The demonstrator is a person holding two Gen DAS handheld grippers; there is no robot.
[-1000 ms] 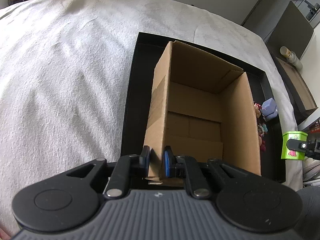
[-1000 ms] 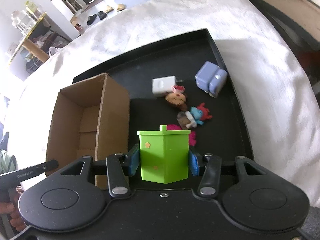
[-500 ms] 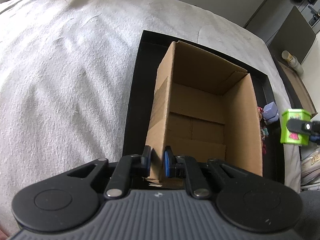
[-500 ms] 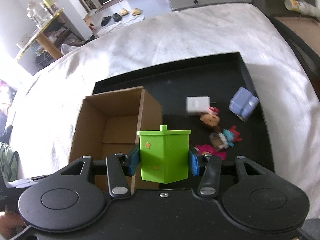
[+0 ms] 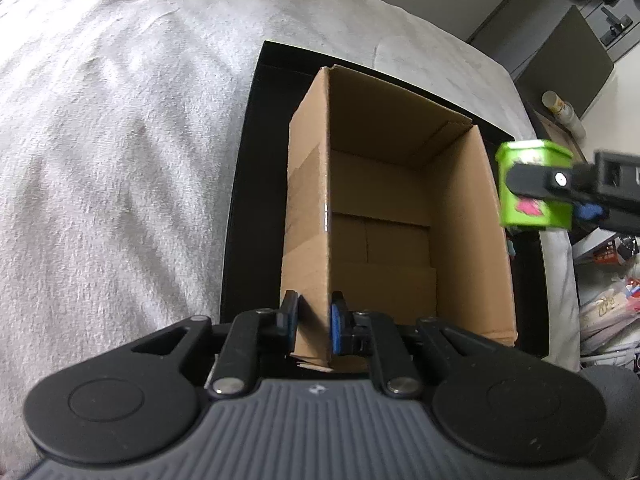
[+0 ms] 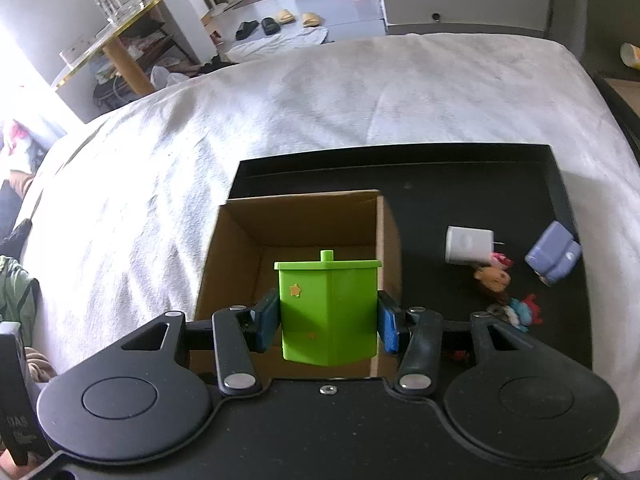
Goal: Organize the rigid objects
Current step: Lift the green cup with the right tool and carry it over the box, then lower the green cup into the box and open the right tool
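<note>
Both claws point steeply downward. Left gripper point(image 5: 314, 326) pinches the near wall of one open cardboard box point(image 5: 460, 240) standing on one black tray point(image 6: 480, 184). Right gripper point(image 6: 327, 322) clamps one green lidded toy bin point(image 6: 329, 312) above the box's opening. On the tray lie one white charger point(image 6: 468, 245), one lavender toy point(image 6: 554, 254) and a small cluster of figurines point(image 6: 504, 292), too tangled to count.

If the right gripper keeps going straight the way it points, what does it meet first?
Probably the inside of the cardboard box: the right gripper, shut on the green bin, aims down into its open top. Depth is unclear; the near wall might come first.
</note>
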